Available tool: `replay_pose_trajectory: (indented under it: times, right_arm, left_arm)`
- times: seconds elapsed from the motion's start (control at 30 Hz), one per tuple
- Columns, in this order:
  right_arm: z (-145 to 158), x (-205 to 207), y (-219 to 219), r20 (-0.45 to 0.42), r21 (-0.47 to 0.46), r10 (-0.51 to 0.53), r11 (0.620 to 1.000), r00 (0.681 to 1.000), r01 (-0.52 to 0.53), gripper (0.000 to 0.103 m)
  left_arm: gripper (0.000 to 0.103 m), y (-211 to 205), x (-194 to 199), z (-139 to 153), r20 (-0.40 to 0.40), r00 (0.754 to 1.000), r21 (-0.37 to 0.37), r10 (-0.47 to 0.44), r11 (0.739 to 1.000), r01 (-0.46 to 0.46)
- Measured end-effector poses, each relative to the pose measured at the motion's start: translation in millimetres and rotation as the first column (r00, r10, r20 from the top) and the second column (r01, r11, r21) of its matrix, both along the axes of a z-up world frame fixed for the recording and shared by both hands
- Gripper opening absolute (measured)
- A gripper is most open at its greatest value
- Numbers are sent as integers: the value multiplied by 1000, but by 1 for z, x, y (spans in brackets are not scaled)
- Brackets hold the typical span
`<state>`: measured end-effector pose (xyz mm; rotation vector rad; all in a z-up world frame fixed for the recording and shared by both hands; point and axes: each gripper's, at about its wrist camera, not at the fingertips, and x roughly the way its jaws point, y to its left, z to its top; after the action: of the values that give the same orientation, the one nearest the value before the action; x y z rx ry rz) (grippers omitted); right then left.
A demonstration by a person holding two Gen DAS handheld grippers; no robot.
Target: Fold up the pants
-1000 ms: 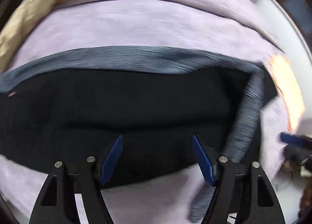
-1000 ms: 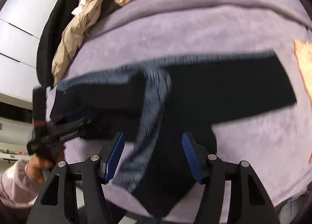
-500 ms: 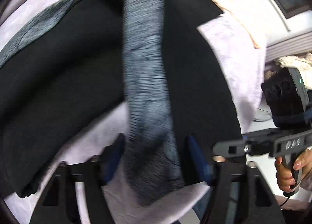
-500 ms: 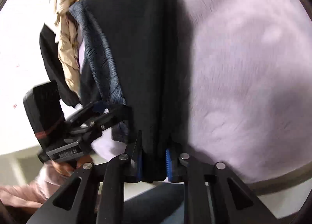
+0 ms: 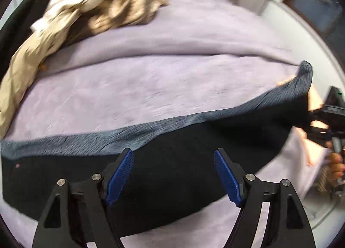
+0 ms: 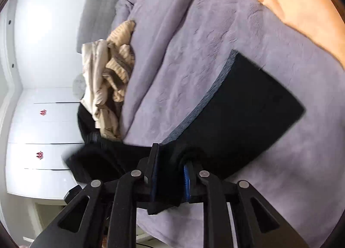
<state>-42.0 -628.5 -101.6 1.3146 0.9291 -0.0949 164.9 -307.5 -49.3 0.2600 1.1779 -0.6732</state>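
- The black pants (image 5: 172, 172) lie stretched across the lavender blanket (image 5: 151, 79) on the bed, their heathered grey side stripe (image 5: 107, 140) running along the far edge; half a second ago that stripe hung as a lifted fold straight ahead of the left wrist camera, and now it is laid out in a long line.
- Our left claw (image 5: 173, 173) has let go: its blue pads (image 5: 119, 174) stand wide apart over the black cloth, gripping nothing.
- Our right claw (image 6: 169, 178) stays clenched on a bunched end of the pants (image 6: 248, 118), as it was half a second ago, and the cloth runs taut from it out to the flat, squared portion.
- We judge that one fold has just been spread flat, and the held end is next to be carried over or released.
- Outward from the garment, a heap of beige clothes (image 6: 110, 79) sits at the blanket's far side, an orange cloth (image 6: 301, 10) lies toward its corner, and white drawers (image 6: 43, 129) stand beyond the bed.
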Motion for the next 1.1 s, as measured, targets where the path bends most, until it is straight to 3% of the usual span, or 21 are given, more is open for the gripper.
replay_pose_trajectory:
  times: [0.13,0.2,0.27,0.3,0.33,0.37,0.43,0.47,0.5,0.57,0.6,0.7,0.73,0.77,0.8,0.83,0.9,0.97,1.0,1.03,1.1]
  right_arm:
    - [3,12,12,-46,-72,181,980,982,-184,21]
    - [-6,4,13,3,16,185,983,983,-185,27]
    - [-18,-5,-3,84,190,82,977,993,-97,42]
    - [-27,-11,-14,124,296,-18,955,992,-20,68]
    - [-26,-15,-21,136,319,-78,947,988,31,99]
    - [-22,-18,-29,145,307,-135,948,980,86,102]
    - [-7,-34,-46,117,184,-195,968,974,171,103]
    - [2,-43,-48,91,89,-179,981,980,171,103]
    - [19,-40,-47,45,-70,-95,993,994,98,103]
    - [37,-29,-39,-59,-287,44,956,997,-59,103]
    - [43,-19,-32,-119,-393,121,906,986,-158,103]
    - [24,1,-33,-244,-469,170,841,955,-270,101]
    - [8,3,-40,-287,-429,163,859,944,-278,84]
    - [-10,-2,-45,-312,-357,165,892,936,-276,51]
    - [-27,-1,-47,-336,-269,173,925,926,-270,10]
    - [-26,-3,-46,-333,-274,172,923,927,-269,10]
    - [-10,-9,-43,-328,-355,182,886,927,-299,9]
    - [-15,-16,-46,-375,-342,189,882,907,-325,12]
    - [-23,-18,-50,-423,-346,175,876,889,-337,23]
    - [-21,-22,-53,-447,-366,146,870,883,-330,45]
    - [0,-32,-59,-411,-428,62,868,909,-252,59]
  left_arm:
    - [78,24,7,-42,-28,990,135,140,982,-135]
    - [78,40,2,-58,-43,979,184,197,965,-186]
    - [78,45,2,-69,-51,972,205,227,955,-213]
    - [78,45,2,-74,-48,972,215,229,953,-214]
    - [78,43,1,-77,-41,973,227,226,951,-211]
    - [78,39,0,-78,-30,975,240,218,949,-205]
    - [78,34,0,-78,-27,977,241,213,950,-200]
    - [78,32,0,-76,-30,976,236,216,950,-203]
    - [78,32,0,-72,-29,975,228,222,951,-210]
    - [78,35,2,-63,-16,971,215,239,949,-230]
    - [78,38,2,-59,-8,969,209,247,948,-240]
    - [78,44,6,-63,5,963,231,268,937,-262]
    - [78,45,9,-68,-3,960,245,279,931,-270]
    - [78,45,11,-73,-18,956,262,294,924,-279]
    - [78,48,11,-71,-27,952,262,306,921,-289]
    - [78,50,9,-65,-16,950,249,311,922,-298]
    - [78,58,7,-51,41,950,231,309,922,-310]
    - [78,68,11,-51,42,946,248,321,914,-321]
    - [78,76,14,-55,29,940,268,341,903,-336]
    - [78,81,19,-57,20,932,285,362,891,-353]
    - [78,89,27,-55,26,918,275,395,880,-387]
